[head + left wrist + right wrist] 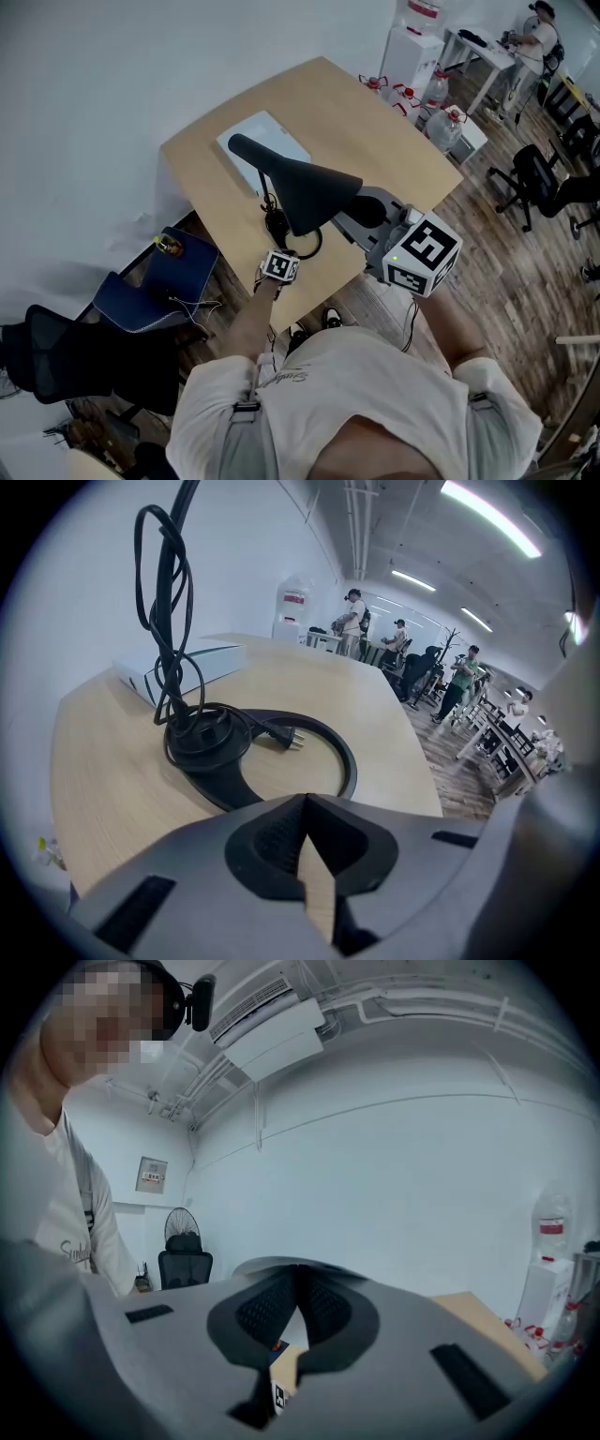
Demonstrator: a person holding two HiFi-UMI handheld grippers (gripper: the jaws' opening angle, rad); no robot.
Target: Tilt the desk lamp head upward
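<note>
A black desk lamp stands on the wooden table (375, 131). Its long lamp head (300, 187) slants over the ring-shaped base (337, 747), where the black cord (169, 621) is bundled with its plug (286, 740) lying inside the ring. My right gripper (364, 208) reaches in from the right and is shut on the lamp head's near end; in the right gripper view the pads (281, 1302) meet on a thin edge. My left gripper (305, 803) is shut with nothing in it, low over the table just in front of the base ring.
A flat white box (267, 145) lies on the table behind the lamp. A blue chair (159, 281) stands at the table's left side, water bottles (441, 117) and a black office chair (539, 178) to the right. People stand far across the room (356, 621).
</note>
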